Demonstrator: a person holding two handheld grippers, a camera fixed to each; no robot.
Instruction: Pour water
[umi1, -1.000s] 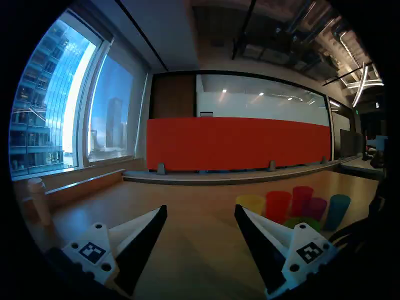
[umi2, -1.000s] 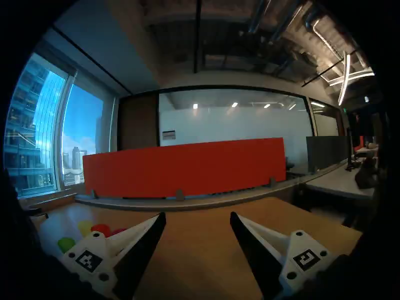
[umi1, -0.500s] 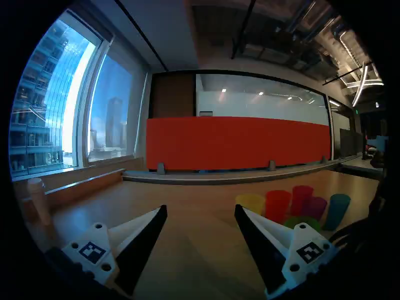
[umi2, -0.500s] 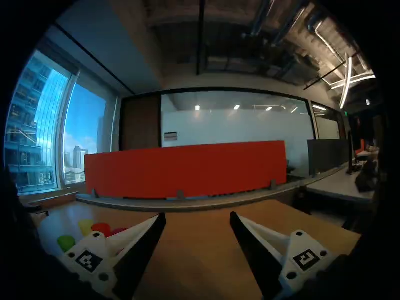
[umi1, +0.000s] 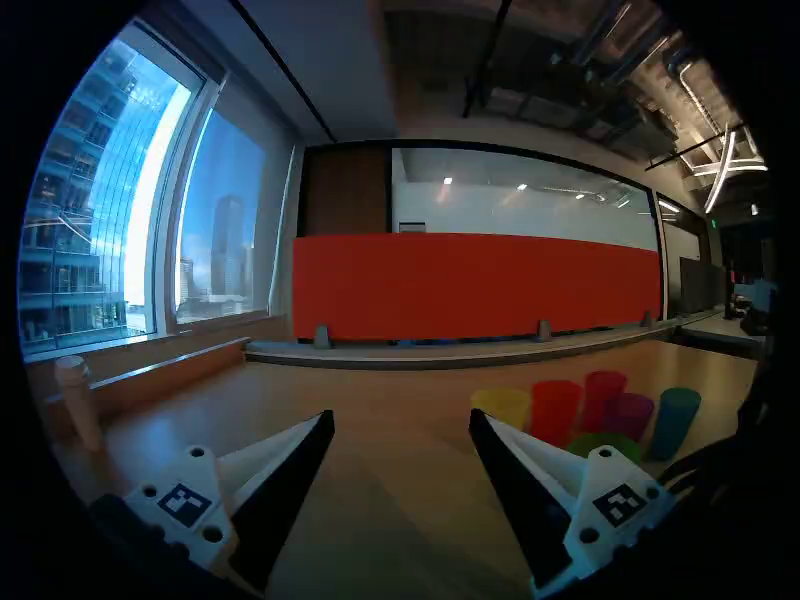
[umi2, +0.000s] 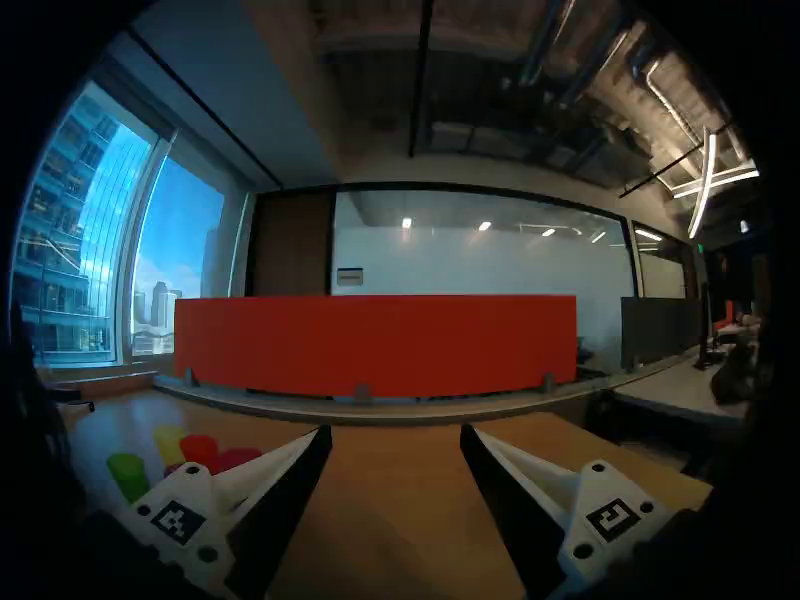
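Right gripper (umi2: 395, 431) has swung; coloured cups (umi2: 200, 448) show clearer beside its left finger.
It and left gripper (umi1: 400, 414) gape empty over the table (umi1: 400, 510).

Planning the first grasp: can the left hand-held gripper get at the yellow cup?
Probably yes: the left hand-held gripper is open and empty, and only bare table lies between it and the yellow cup, slightly to its right.

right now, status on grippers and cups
Left gripper open, empty. Right gripper open, empty. Cups clustered on table, untouched. Nothing seen blocking the way.
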